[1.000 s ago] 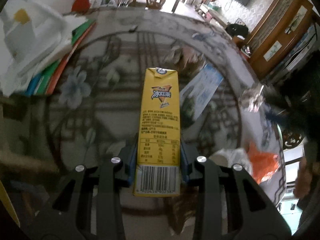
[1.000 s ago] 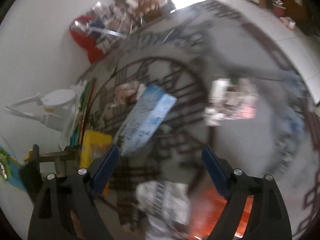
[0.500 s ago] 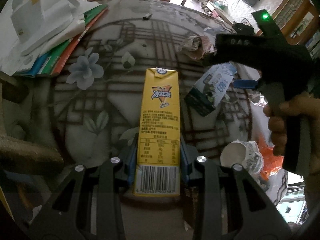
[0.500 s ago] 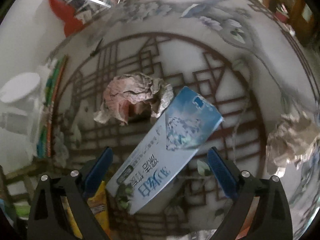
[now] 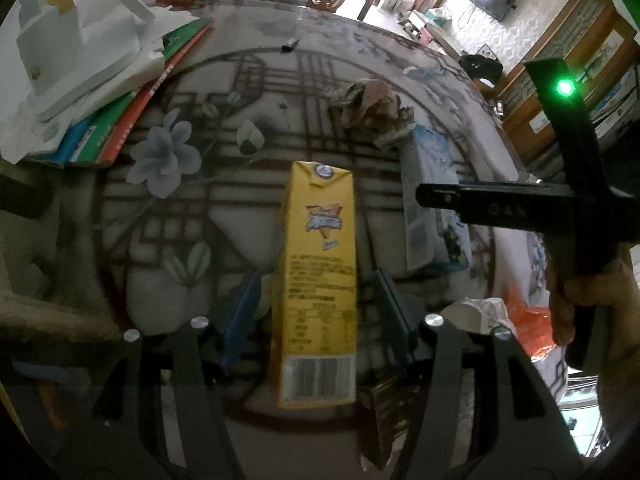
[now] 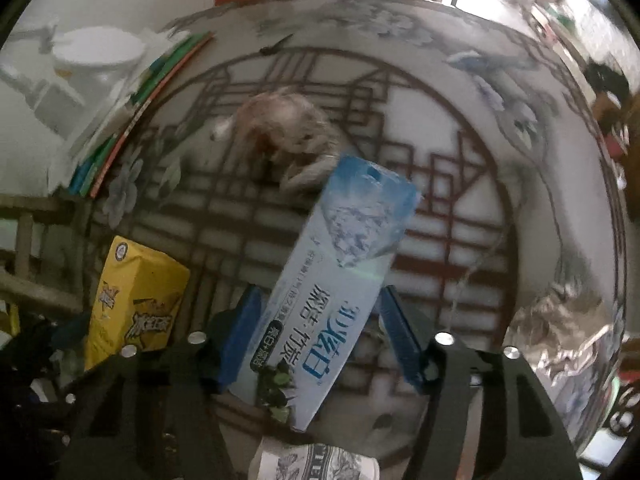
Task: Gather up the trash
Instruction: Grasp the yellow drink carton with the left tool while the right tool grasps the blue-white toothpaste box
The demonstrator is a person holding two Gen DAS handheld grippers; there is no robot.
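Observation:
A yellow drink carton (image 5: 318,280) lies between the fingers of my left gripper (image 5: 316,304), whose jaws now stand open with gaps on both sides of it. It also shows in the right wrist view (image 6: 136,300). A blue and white box (image 6: 336,280) lies slanted between the open fingers of my right gripper (image 6: 320,332); in the left wrist view the box (image 5: 428,200) lies under that gripper's body (image 5: 520,208). A crumpled paper ball (image 5: 372,108) lies just beyond the box, also in the right wrist view (image 6: 292,136).
A round glass table (image 5: 256,92) with a lattice and flower pattern holds everything. Books and white items (image 5: 100,80) are stacked at the left. A paper cup (image 5: 484,316) and orange wrapper (image 5: 532,328) lie at the right. Crumpled foil (image 6: 560,328) lies at the right.
My left gripper's jaws have opened off the yellow carton. My right gripper has moved in closer so the blue box now lies between its fingers.

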